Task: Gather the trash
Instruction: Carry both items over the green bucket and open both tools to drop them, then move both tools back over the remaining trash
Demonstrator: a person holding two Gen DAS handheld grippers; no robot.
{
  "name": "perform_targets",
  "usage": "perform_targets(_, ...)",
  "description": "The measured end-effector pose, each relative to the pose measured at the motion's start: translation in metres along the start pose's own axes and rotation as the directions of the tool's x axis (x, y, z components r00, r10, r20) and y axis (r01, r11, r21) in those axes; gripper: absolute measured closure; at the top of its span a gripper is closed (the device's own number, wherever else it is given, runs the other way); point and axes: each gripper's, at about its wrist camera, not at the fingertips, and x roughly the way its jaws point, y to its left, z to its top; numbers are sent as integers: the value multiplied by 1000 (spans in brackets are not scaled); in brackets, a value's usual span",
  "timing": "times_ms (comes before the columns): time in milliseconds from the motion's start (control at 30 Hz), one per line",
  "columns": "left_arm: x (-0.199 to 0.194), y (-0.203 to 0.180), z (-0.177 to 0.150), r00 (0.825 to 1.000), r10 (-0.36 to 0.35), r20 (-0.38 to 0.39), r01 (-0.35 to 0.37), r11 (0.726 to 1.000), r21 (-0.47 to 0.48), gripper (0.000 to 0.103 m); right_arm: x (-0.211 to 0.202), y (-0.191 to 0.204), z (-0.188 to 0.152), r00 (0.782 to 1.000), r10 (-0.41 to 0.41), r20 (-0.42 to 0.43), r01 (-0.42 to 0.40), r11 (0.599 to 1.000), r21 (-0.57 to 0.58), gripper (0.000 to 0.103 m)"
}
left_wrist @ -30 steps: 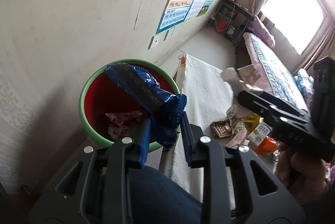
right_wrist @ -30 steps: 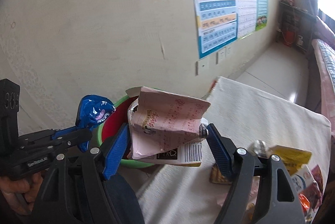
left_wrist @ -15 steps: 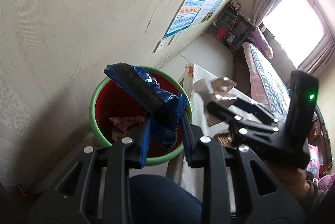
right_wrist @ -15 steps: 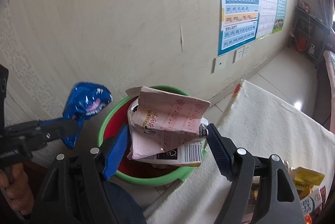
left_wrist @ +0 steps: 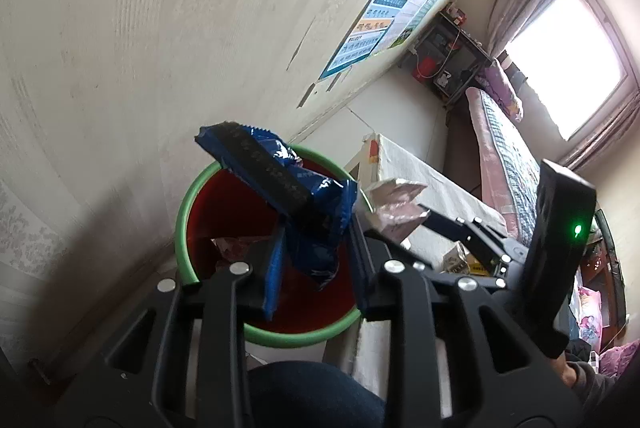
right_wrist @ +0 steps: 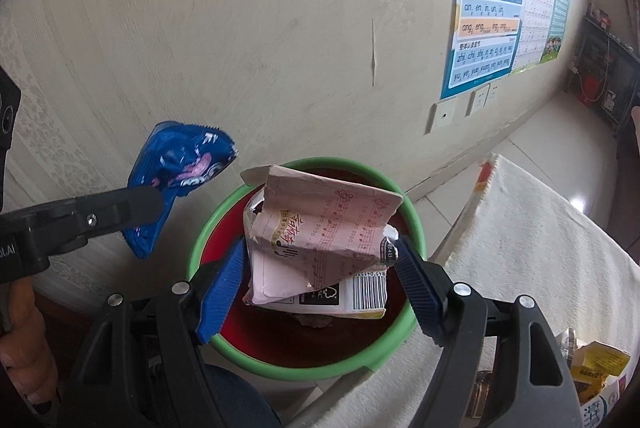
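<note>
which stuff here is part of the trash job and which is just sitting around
Part of the job:
- blue wrapper, held in the left gripper
- pink carton, held in the right gripper
- bin with the green rim, some trash already inside
- leftover packets on the white cloth

Just there:
- wall chart
- wall sockets
- shelf
- bed
- window

The bin [right_wrist: 312, 368] floor is mostly hidden behind the pink carton [right_wrist: 320, 240]; only a scrap of litter shows beneath it. In the left wrist view the blue wrapper [left_wrist: 288, 188] covers much of the bin's inside. Beside the bin, packets [right_wrist: 596, 364] on the cloth are cut by the frame edge, their print unreadable.
</note>
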Motion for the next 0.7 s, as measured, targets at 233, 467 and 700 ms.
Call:
perform_targets(233,-5,7,7,998,-43,49,46,997,-57,23,4,2,-2,1000,-13,-5,13,1000,-5,17)
perform_targets(467,-12,19,-4,998,-10,57,15,995,-94,5,-4,0,-10,1000,-26,0,26,1000,3,9)
perform_targets(700,-13,20,-23,998,66,25,-64,995,-76,5,-29,-10,-25,999,-34,10,33,999,31,8)
